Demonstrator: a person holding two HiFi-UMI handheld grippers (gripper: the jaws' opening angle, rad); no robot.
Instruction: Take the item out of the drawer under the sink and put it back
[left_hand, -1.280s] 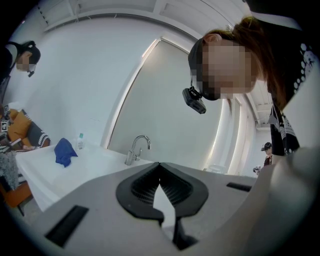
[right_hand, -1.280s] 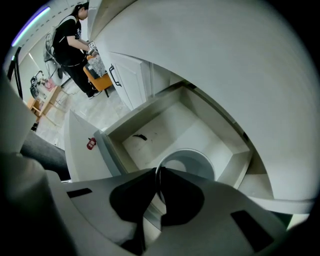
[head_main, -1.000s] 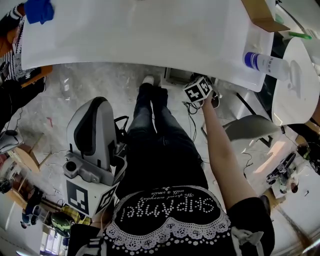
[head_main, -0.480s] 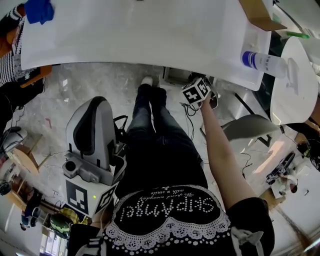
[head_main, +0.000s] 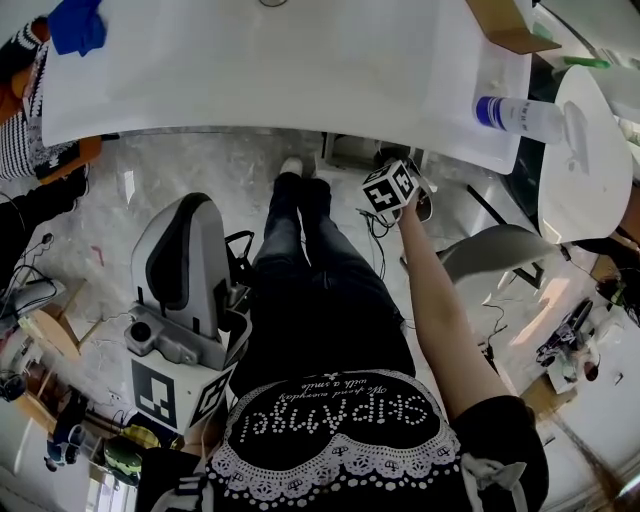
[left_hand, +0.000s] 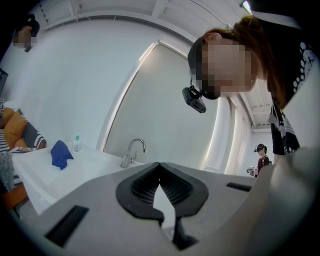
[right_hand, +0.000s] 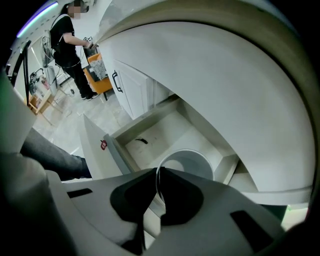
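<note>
In the right gripper view the drawer (right_hand: 150, 134) under the white sink counter stands pulled out. A white round bowl (right_hand: 192, 161) sits over its near right corner. My right gripper (right_hand: 157, 176) points steeply down and is shut on the bowl's thin rim. In the head view only that gripper's marker cube (head_main: 391, 187) shows at the counter's edge; the drawer and bowl are hidden. My left gripper (head_main: 188, 262) is held low at the left beside the person's leg. It points about level, and its jaws (left_hand: 160, 167) are shut with nothing between them.
The white counter (head_main: 300, 70) carries a blue cloth (head_main: 76, 24), a bottle (head_main: 512, 114) and a cardboard box (head_main: 505, 25); a faucet (left_hand: 131, 152) stands on it. A grey chair (head_main: 495, 255) and cables lie right of the legs. A cabinet door with a handle (right_hand: 118, 82) adjoins the drawer.
The head view has shifted slightly, so the counter sits a bit higher in the picture. Both grippers stay about where they were, the right one still at the counter's edge.
</note>
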